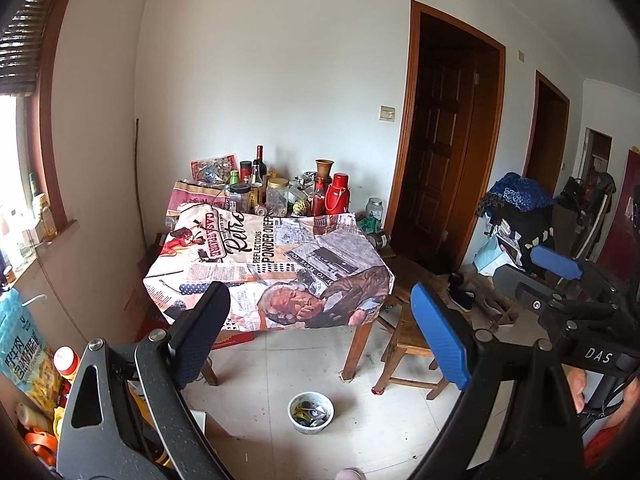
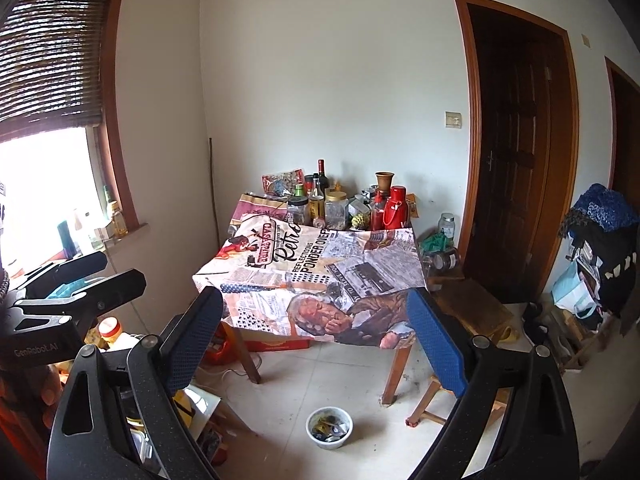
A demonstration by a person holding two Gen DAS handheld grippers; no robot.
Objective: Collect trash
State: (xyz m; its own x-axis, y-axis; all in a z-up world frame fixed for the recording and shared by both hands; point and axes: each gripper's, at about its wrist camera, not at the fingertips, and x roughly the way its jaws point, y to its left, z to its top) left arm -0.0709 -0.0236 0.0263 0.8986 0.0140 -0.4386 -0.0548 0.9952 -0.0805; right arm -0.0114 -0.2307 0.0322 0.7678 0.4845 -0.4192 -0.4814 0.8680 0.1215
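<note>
Two grippers, left gripper (image 1: pixel 320 336) and right gripper (image 2: pixel 316 340), spread, empty; one bowl (image 1: pixel 311 412), trash count unclear.

Black tongs (image 1: pixel 320 320), blue pads, silver screws

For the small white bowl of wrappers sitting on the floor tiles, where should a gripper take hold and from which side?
Probably the near rim of the small white bowl of wrappers, approached from above: one finger inside the wall, one outside. It stands upright and open-topped on the floor tiles, and looks too wide to span. Both the right gripper and the left gripper are open and empty.
</note>
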